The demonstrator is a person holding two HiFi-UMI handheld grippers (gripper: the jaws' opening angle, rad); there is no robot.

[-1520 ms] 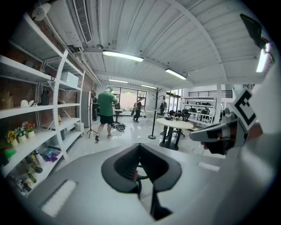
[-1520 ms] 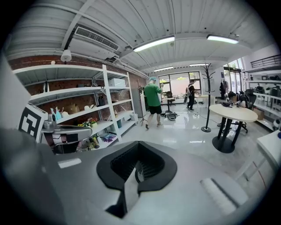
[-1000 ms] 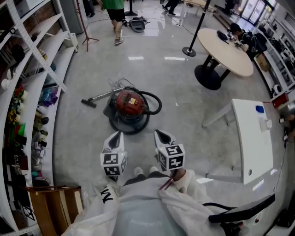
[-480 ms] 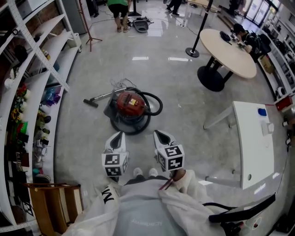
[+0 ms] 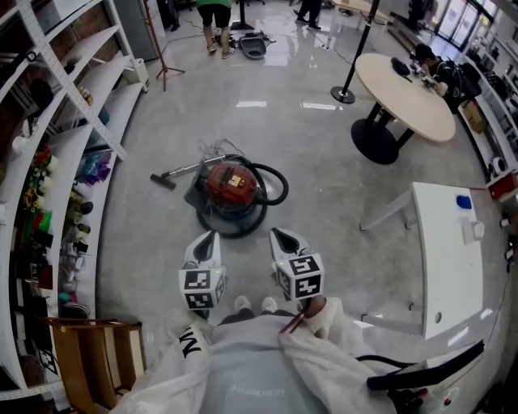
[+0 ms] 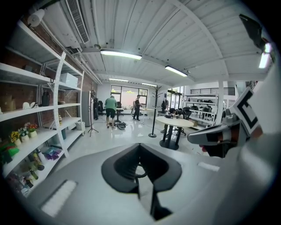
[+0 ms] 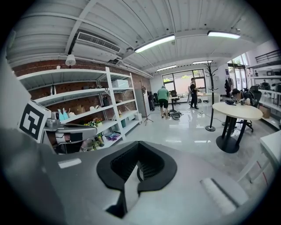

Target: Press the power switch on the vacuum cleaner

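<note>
A red canister vacuum cleaner (image 5: 231,184) sits on the grey floor ahead of me, with a black hose (image 5: 273,183) looped on its right and a metal wand (image 5: 176,171) lying to its left. My left gripper (image 5: 208,236) and right gripper (image 5: 278,234) are held side by side near my body, a short way short of the vacuum, touching nothing. Both are shut and hold nothing. The left gripper (image 6: 140,147) and right gripper (image 7: 138,145) face level across the room in their own views, where the vacuum does not show.
Shelving (image 5: 73,121) with small items lines the left. A round table (image 5: 405,85) and a stanchion post (image 5: 346,90) stand at the back right, a white table (image 5: 445,242) at the right. A wooden frame (image 5: 97,356) is at my lower left. A person (image 5: 214,16) stands far off.
The head view has shifted slightly, so the vacuum sits a little further right. The person at the back has moved further away. Both grippers keep their place.
</note>
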